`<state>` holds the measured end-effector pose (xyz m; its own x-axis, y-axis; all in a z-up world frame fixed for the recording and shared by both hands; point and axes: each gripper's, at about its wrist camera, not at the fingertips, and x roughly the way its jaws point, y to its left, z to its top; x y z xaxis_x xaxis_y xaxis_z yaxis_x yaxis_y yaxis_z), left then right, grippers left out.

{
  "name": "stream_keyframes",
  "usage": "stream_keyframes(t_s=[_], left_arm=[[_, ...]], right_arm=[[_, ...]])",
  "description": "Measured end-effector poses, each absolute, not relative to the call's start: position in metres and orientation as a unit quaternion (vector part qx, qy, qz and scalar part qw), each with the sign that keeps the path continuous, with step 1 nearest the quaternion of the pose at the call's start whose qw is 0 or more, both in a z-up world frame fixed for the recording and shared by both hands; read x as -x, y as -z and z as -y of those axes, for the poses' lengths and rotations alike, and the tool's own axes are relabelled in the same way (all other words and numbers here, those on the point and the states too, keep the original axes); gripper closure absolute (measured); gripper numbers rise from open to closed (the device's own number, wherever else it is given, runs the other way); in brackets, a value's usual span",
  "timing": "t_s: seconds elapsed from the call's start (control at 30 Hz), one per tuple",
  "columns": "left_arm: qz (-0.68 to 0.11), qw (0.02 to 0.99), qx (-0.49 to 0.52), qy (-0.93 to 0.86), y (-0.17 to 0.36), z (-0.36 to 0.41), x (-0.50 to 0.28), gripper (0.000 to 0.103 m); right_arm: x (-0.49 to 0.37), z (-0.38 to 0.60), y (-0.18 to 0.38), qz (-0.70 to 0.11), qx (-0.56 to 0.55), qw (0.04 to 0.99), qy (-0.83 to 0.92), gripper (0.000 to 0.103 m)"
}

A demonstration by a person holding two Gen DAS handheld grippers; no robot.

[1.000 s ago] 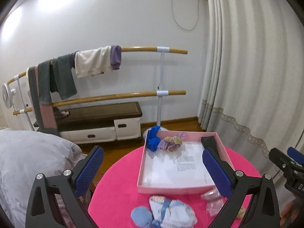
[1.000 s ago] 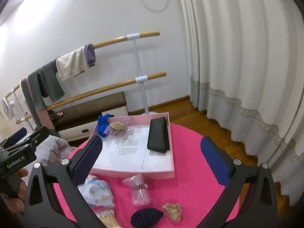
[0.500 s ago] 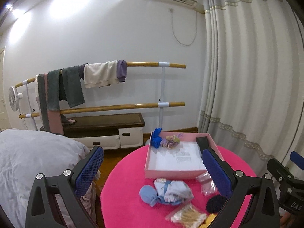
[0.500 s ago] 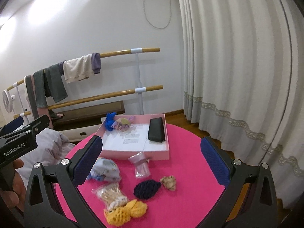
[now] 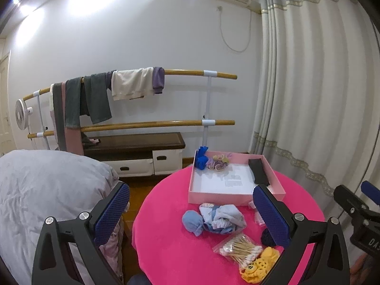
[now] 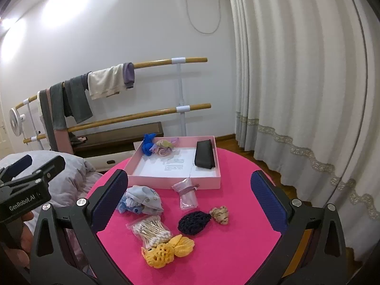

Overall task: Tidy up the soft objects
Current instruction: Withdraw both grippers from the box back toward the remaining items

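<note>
Both grippers hung above the round pink desk [image 6: 225, 249] with nothing between their blue pads. The left gripper [image 5: 190, 216] had its jaws spread wide and released, and the right gripper [image 6: 190, 201] likewise stood released and empty.

The pink box [image 6: 175, 179] sat on the far part of the desk. Inside it, a bright blue cloth [image 6: 147, 143] lay in the far left corner, a pastel scrunchie [image 6: 163, 147] just beside that, and a black case [image 6: 204, 154] along the right wall. A printed sheet [image 6: 174, 165] covered the box floor.

The other soft things lay outside the box, on its near side. A crumpled pale blue cloth [image 6: 142, 201] rested near the box's front left corner. A clear bag with a hair tie [image 6: 187, 193] lay just against the front wall. Nearer than that were a dark navy crocheted piece [image 6: 194, 222] and a beige scrunchie [image 6: 220, 215] beside it. A bag of cotton swabs [image 6: 152, 231] touched a yellow crocheted piece [image 6: 166, 250], the item farthest from the box.
</note>
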<state>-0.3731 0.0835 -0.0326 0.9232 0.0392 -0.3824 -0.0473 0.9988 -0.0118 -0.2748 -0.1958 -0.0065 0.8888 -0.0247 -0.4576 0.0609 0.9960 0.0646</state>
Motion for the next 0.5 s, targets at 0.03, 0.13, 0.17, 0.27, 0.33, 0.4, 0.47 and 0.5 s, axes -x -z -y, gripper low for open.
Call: stream_keyframes(t_s=[0.03, 0.13, 0.17, 0.27, 0.33, 0.4, 0.47, 0.5], left_arm=[[-0.196, 0.980, 0.012, -0.021, 0.031, -0.083, 0.372, 0.000], [-0.197, 0.980, 0.016, -0.023, 0.024, -0.082, 0.368, 0.000], [-0.198, 0.980, 0.018, -0.024, 0.022, -0.078, 0.362, 0.000], [-0.204, 0.978, 0.021, -0.024, 0.022, -0.077, 0.360, 0.000], [-0.211, 0.977, 0.023, -0.025, 0.025, -0.070, 0.353, 0.000], [-0.218, 0.975, 0.026, -0.026, 0.028, -0.063, 0.351, 0.000], [-0.226, 0.974, 0.026, -0.023, 0.031, -0.058, 0.348, 0.000], [-0.230, 0.973, 0.026, -0.023, 0.033, -0.055, 0.345, 0.000]], right_arm=[[0.276, 0.196, 0.006, -0.234, -0.039, 0.971, 0.023, 0.000], [0.277, 0.199, 0.005, -0.234, -0.041, 0.971, 0.028, 0.000], [0.275, 0.201, 0.005, -0.234, -0.041, 0.971, 0.028, 0.000], [0.274, 0.205, 0.006, -0.236, -0.045, 0.970, 0.031, 0.000], [0.272, 0.208, 0.007, -0.240, -0.047, 0.969, 0.033, 0.000], [0.270, 0.213, 0.010, -0.243, -0.049, 0.968, 0.035, 0.000], [0.267, 0.220, 0.013, -0.249, -0.052, 0.966, 0.042, 0.000], [0.267, 0.223, 0.015, -0.251, -0.054, 0.965, 0.045, 0.000]])
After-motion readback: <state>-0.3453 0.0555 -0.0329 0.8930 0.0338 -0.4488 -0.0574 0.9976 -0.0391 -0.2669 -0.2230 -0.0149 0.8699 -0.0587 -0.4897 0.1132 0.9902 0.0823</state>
